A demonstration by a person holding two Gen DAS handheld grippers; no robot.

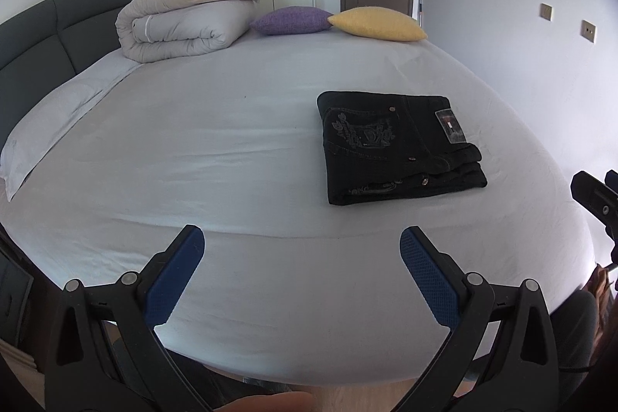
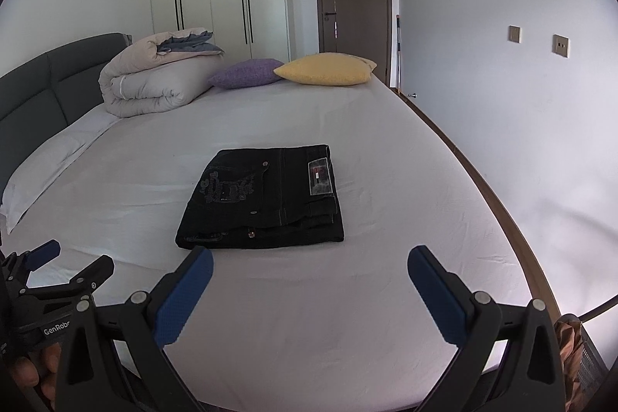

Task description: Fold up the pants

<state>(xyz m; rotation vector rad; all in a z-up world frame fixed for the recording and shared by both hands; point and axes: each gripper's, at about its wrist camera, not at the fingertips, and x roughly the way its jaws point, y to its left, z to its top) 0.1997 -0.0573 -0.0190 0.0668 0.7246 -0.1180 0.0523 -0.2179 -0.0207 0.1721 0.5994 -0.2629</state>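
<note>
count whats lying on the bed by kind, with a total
folded black pants: 1
cushions: 2, one purple cushion and one yellow cushion
rolled duvet: 1
white pillow: 1, more cannot be told
total: 5
Both the left gripper and right gripper are open and empty.

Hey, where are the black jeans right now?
The folded black jeans lie flat on the white bed sheet, centre in the right wrist view and right of centre in the left, ahead of both open hand-held grippers, well short of the yellow pillow.
</note>
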